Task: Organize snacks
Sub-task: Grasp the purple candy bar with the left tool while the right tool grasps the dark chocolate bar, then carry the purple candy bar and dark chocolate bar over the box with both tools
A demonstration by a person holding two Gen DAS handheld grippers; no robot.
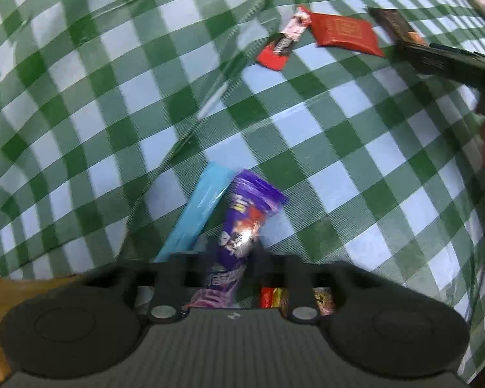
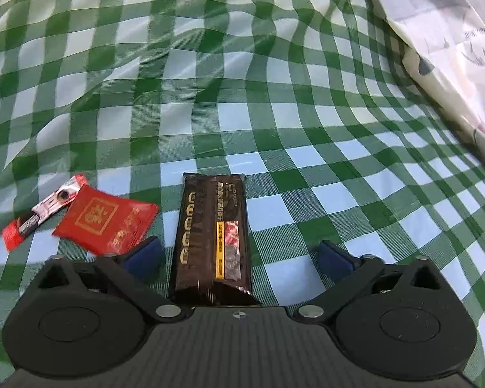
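Note:
In the left wrist view my left gripper [image 1: 234, 258] is shut on a purple snack packet [image 1: 247, 213], which sticks forward over the checked cloth. A light blue snack bar [image 1: 199, 210] lies just left of it. In the right wrist view my right gripper [image 2: 239, 253] is open, its blue pads [image 2: 145, 253] on either side of a dark brown chocolate bar [image 2: 210, 236] lying flat on the cloth. A red square packet [image 2: 105, 223] and a small red-and-white candy [image 2: 43, 213] lie to its left. The same items show far right in the left view: the red packet [image 1: 342, 32], the candy [image 1: 286, 43], the chocolate bar [image 1: 394, 24].
A green-and-white checked cloth [image 2: 210, 97] covers the table, wrinkled at the back. A pale printed sheet [image 2: 452, 48] hangs at the right. Small red and yellow wrappers [image 1: 274, 297] lie under my left gripper. A wooden surface [image 1: 3, 307] shows at the lower left.

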